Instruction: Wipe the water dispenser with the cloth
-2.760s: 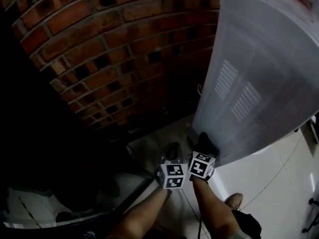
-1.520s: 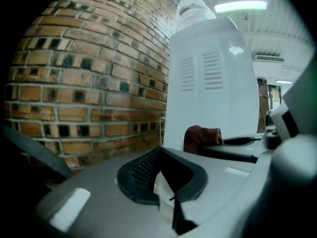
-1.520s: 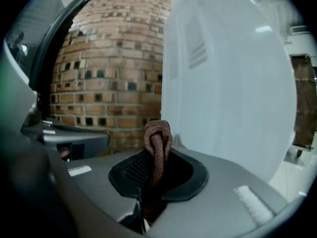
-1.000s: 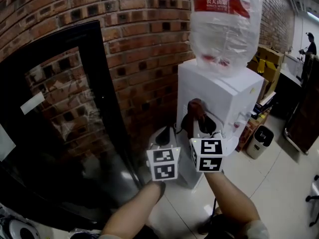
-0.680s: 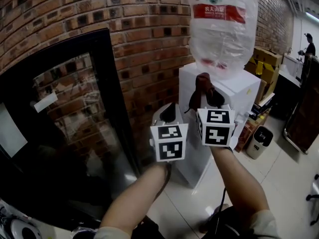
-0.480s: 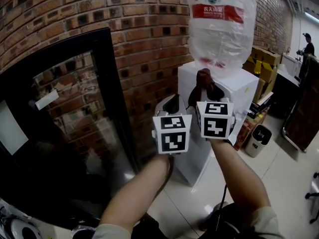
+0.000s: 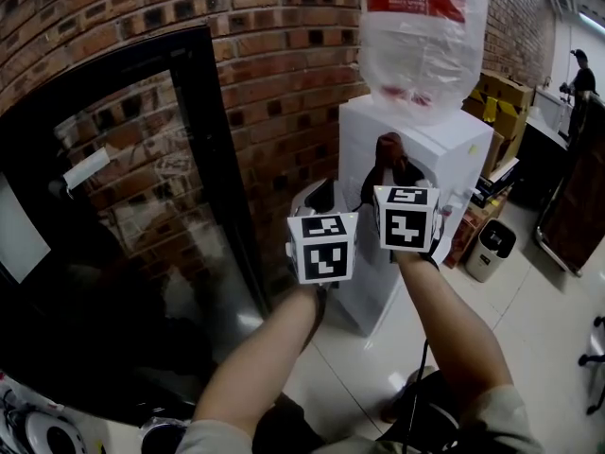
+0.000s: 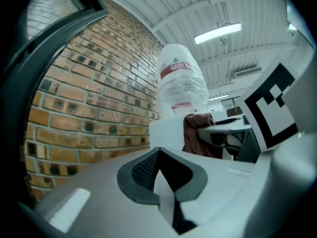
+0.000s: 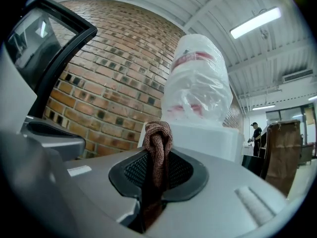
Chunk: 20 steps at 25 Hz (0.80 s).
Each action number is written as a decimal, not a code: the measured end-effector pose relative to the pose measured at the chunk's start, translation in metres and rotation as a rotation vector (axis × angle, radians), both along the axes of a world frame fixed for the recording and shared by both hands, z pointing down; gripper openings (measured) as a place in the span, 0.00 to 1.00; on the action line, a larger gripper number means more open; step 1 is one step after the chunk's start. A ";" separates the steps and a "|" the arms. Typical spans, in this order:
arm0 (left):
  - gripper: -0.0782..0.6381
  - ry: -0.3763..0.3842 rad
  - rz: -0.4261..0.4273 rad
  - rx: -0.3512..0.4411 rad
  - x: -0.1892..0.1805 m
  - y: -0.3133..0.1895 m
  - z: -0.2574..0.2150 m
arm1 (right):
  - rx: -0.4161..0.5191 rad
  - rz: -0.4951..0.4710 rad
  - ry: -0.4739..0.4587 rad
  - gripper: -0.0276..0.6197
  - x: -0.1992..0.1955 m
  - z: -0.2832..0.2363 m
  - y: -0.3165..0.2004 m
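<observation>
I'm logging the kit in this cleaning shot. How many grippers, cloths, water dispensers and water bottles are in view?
grippers: 2, the left gripper and the right gripper
cloth: 1
water dispenser: 1
water bottle: 1
Total: 5

The water dispenser (image 7: 463, 154) is a white upright cabinet standing at 1 o'clock in the head view. A clear, crumpled bottle (image 7: 421, 36) with a red label sits upside down at its 12 o'clock. The cloth (image 7: 388, 154) is brown and bunched into a rope-like fold. Pinched in the right claw (image 9: 157, 180), it pokes up toward 12 o'clock, in front of the dispenser's top.
</observation>
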<state>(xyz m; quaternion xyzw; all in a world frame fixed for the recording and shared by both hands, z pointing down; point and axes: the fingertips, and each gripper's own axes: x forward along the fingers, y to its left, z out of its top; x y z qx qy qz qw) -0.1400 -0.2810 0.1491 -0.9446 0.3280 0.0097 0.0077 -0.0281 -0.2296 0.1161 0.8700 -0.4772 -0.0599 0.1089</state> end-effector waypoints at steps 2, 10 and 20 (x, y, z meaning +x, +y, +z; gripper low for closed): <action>0.11 -0.020 -0.008 -0.011 -0.001 -0.004 0.014 | -0.016 0.009 -0.025 0.15 0.003 0.016 -0.002; 0.11 -0.073 -0.001 -0.050 0.001 -0.005 0.069 | -0.081 0.034 -0.072 0.15 0.007 0.080 -0.006; 0.11 -0.097 0.009 -0.099 0.006 -0.005 0.148 | -0.161 0.039 -0.143 0.15 0.009 0.168 -0.008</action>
